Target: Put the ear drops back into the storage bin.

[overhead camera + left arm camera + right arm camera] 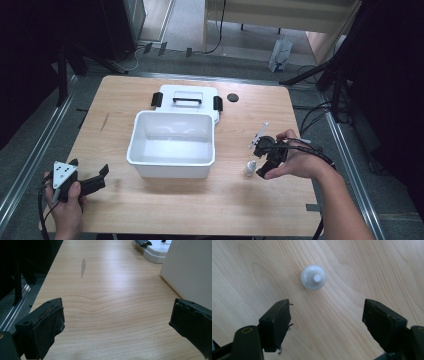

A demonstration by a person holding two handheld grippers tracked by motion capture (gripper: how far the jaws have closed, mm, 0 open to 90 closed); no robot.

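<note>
Left gripper (90, 176): jaws apart, empty, low over the table's left edge.
Table (125, 100): pale wood, scuffed; grey floor around.
Box (172, 159): white, open, central.
Bottle (249, 168): upright, right of box.
Right gripper (261, 161): jaws apart, above bottle.

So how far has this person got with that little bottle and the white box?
Done so far: the white box stands open and looks empty, its lid lying behind it. In hand: the right gripper hovers above the small white bottle, jaws apart, not gripping it. The left gripper waits open beside the box. Still left, probably: gripping the bottle and putting it in the box.
</note>
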